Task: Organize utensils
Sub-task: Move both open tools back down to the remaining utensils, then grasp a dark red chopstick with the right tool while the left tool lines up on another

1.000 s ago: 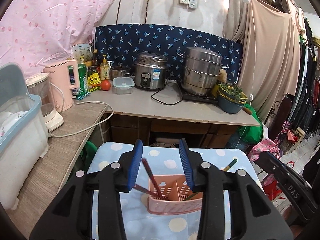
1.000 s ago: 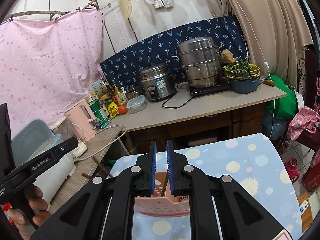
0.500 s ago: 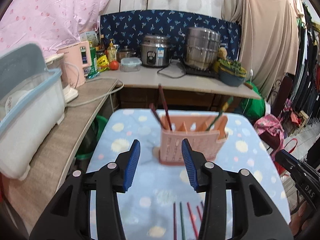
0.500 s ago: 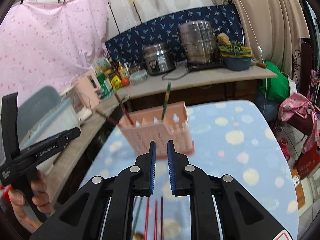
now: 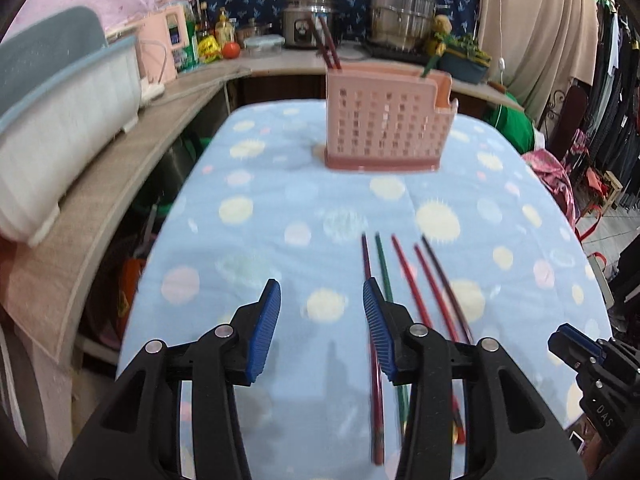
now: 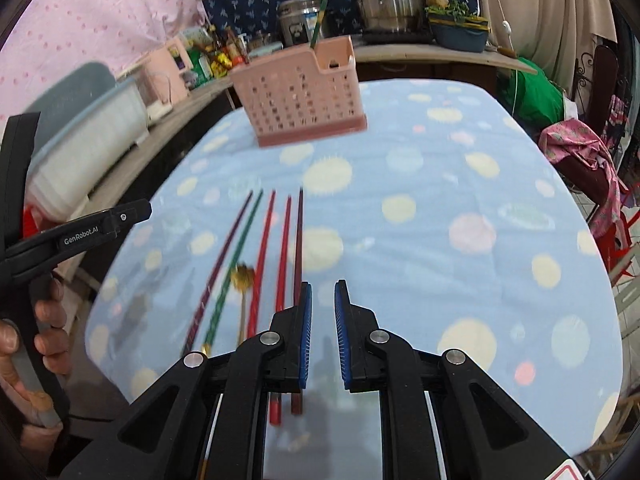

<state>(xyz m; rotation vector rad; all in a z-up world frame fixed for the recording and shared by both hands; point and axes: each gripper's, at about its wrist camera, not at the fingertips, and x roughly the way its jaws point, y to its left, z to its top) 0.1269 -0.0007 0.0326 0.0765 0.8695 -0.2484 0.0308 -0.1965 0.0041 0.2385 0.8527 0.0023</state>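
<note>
A pink slotted utensil holder [image 5: 386,120] stands at the far end of the blue dotted cloth, with dark red and green chopsticks upright in it; it also shows in the right wrist view [image 6: 300,94]. Several loose chopsticks [image 5: 404,276] lie side by side on the cloth, also in the right wrist view [image 6: 260,256], with a small gold spoon [image 6: 244,280] among them. My left gripper [image 5: 322,292] is open and empty just left of the chopsticks. My right gripper [image 6: 320,292] is nearly closed with a narrow gap, empty, just right of them.
The table with the blue cloth [image 5: 280,208] has a wooden counter [image 5: 100,184] along its left with a white-and-blue bin [image 5: 52,120]. A back counter holds a rice cooker [image 5: 306,20], steel pots [image 5: 400,16] and bottles. Clothes hang at the right.
Both grippers have pulled back from the holder and dropped lower toward the near end of the table. The loose chopsticks now lie right in front of the fingers.
</note>
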